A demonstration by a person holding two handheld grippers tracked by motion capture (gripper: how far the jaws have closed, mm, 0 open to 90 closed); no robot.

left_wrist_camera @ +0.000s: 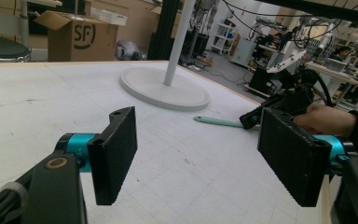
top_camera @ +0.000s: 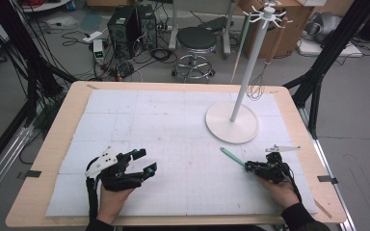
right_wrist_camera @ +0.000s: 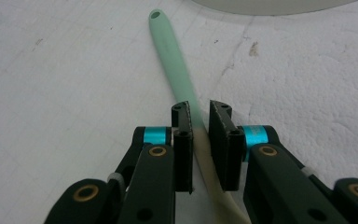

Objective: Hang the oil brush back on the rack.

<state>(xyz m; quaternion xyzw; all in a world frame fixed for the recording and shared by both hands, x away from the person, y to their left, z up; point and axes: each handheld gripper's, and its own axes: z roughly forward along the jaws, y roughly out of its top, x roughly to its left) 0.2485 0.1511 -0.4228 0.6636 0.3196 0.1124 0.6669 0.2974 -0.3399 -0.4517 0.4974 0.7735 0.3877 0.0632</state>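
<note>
Mint-green utensil handle (right_wrist_camera: 175, 56): lying on the white counter mat (top_camera: 173, 125) at lower right of the high view, running up-left from the right claw (top_camera: 247, 166) toward the stand's round white base (top_camera: 231, 122). In the right gripper view it is passing between the two black jaws, which are sitting narrowly apart on either side of it; whether they are pressing it I cannot tell. That view is also showing a hole at the handle's far tip and a cream-coloured section near the bottom edge.

Right hand (top_camera: 284, 190): coming in from lower right, claw pointing up-left.

Left claw (top_camera: 144, 161): released, jaws spread wide, hovering at lower left above the mat, left hand (top_camera: 113, 197) behind it.

Left gripper view: showing the handle (left_wrist_camera: 216, 121) at centre right, plus a cardboard box (left_wrist_camera: 77, 35) at upper left.

Stand pole (top_camera: 250, 62): rising upright; a whisk (top_camera: 256, 86) is hanging from it.
</note>
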